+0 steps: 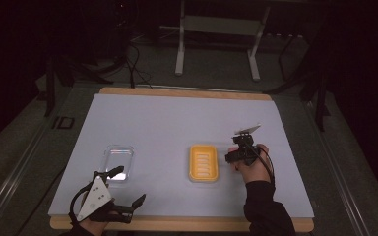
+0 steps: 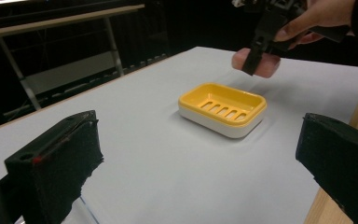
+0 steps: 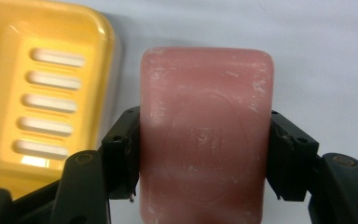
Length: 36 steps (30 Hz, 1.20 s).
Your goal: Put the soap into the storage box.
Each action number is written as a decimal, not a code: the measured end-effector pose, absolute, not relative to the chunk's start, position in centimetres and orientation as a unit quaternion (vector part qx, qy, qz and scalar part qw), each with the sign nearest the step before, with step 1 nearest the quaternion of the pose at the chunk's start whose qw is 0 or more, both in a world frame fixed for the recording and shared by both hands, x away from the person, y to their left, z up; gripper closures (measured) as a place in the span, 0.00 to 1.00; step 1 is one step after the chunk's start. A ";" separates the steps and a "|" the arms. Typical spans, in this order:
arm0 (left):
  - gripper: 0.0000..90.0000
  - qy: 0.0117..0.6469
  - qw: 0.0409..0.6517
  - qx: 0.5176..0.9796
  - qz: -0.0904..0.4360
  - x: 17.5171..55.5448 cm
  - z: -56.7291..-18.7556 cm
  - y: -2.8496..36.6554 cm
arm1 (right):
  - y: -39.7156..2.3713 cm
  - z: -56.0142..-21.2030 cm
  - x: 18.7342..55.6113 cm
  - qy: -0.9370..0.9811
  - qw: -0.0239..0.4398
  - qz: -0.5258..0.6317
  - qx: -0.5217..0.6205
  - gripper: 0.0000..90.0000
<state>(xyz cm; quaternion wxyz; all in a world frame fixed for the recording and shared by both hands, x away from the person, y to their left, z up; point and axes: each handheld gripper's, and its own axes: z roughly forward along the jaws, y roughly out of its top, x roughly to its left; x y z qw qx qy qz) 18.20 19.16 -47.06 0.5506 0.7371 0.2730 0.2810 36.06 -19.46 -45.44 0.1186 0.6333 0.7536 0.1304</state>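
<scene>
One yellow soap dish (image 1: 204, 162), one pink soap bar (image 3: 206, 135), one clear lid (image 1: 118, 161), two claws.

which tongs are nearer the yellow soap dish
Right. The right tongs sit just beside the soap dish, holding a pink soap bar. The left tongs are farther off, open near the table's front edge.
</scene>
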 end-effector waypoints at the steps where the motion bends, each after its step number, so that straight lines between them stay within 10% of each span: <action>1: 0.00 0.274 0.553 0.736 0.280 18.2 -47.0 19.2 | -19.2 -45.3 36.1 0.753 0.118 0.133 0.634 0.42; 36: 0.00 0.261 0.551 0.742 0.279 18.1 -47.1 19.1 | -10.6 -47.1 35.8 0.749 0.083 0.198 0.626 0.42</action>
